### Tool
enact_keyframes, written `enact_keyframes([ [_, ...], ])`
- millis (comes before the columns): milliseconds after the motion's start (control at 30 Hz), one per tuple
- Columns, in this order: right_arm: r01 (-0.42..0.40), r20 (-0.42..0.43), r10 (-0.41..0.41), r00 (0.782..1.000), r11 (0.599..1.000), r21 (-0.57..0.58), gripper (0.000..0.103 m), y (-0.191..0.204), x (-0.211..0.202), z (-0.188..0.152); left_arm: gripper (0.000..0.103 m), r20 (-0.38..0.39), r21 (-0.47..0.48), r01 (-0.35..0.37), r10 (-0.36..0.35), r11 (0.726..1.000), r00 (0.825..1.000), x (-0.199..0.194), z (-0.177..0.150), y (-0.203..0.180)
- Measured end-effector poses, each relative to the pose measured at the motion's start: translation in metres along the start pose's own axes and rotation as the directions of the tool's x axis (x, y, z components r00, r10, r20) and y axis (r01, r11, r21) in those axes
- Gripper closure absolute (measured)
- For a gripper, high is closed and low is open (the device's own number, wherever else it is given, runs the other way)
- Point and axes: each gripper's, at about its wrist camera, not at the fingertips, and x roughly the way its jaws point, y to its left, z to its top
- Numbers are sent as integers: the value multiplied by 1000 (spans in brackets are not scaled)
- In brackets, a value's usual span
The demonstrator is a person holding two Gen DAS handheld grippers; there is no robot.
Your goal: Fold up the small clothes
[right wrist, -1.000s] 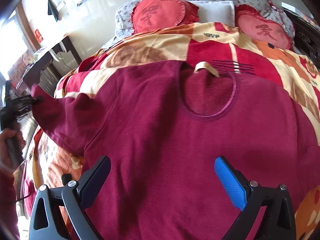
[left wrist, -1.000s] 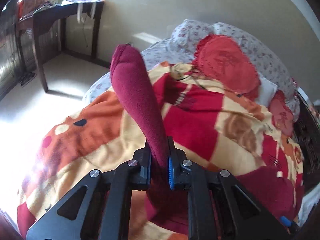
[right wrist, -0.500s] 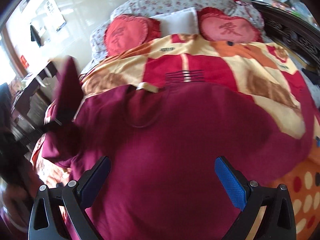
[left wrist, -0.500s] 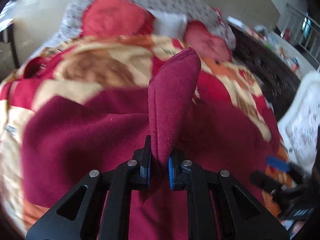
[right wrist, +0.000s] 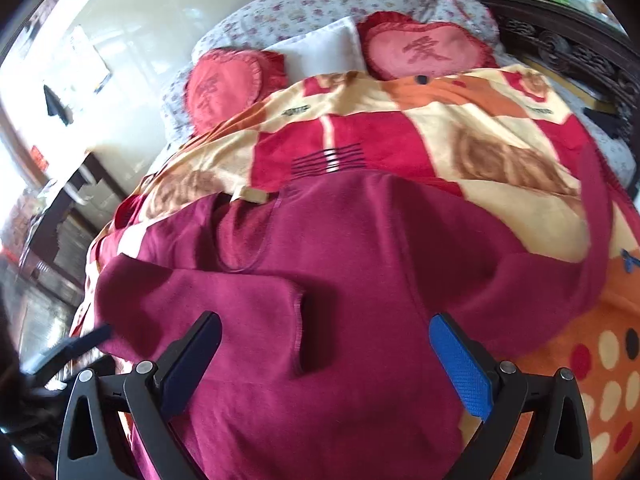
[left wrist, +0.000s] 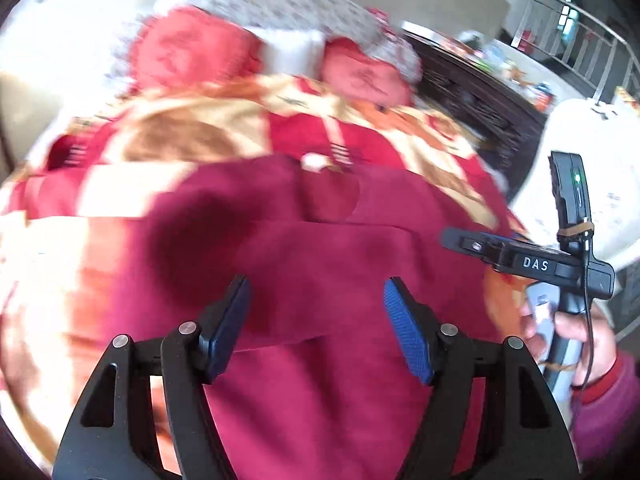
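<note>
Left gripper [left wrist: 316, 320] tilts down over the maroon sweater [right wrist: 360, 280], jaws just sprung apart, nothing between them. Right gripper [right wrist: 324, 356] hangs wide open and empty above the sleeve [right wrist: 208, 304] folded across the chest. Sweater lies flat on the patterned blanket [right wrist: 500, 128] on the bed, two heart pillows [right wrist: 424, 50] at the head.

ahead of the gripper, the sweater [right wrist: 360, 280] is plain maroon. beyond it, the blanket [right wrist: 500, 128] has red, cream and orange blocks, polka dots to the right. farther, two red heart cushions [right wrist: 424, 50] on a floral sheet [right wrist: 304, 12].
</note>
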Motion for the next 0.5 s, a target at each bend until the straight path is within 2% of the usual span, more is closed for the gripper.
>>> enact_keyframes([
  [133,13,-13,-15,1000,994,-104,1,18,28,-1,34,-1,-58,-144,145,988,989,-10,-9,46],
  [167,21,-18,-24,1000,991,-132,7,21,36,-2,34,-16,-89,-155,154,984,988,-10,-12,57],
  [200,44,-30,-50,998,985,-165,25,25,48,-2,34,-26,-118,-157,155,981,988,-12,-18,67],
  [233,50,-36,-57,998,983,-179,36,25,53,-3,34,-34,-151,-161,158,975,987,-12,-22,76],
  [267,28,-54,-38,998,981,-190,56,27,62,-5,34,-38,-169,-171,167,971,985,-12,-25,83],
  [333,-34,-57,24,998,982,-188,61,29,67,-8,34,-42,-194,-193,188,962,981,-15,-31,93],
  [367,-43,-52,33,998,980,-196,70,30,68,-9,34,-43,-206,-195,191,959,981,-15,-32,97],
  [400,-33,-54,21,998,975,-222,89,34,68,-10,34,-42,-217,-194,189,957,981,-15,-33,97],
  [433,-31,-56,18,998,972,-231,96,35,67,-9,34,-35,-231,-190,188,954,982,-16,-32,99],
  [500,-45,-17,42,999,974,-220,98,31,49,-1,34,-16,-243,-186,188,952,982,-13,-29,98],
])
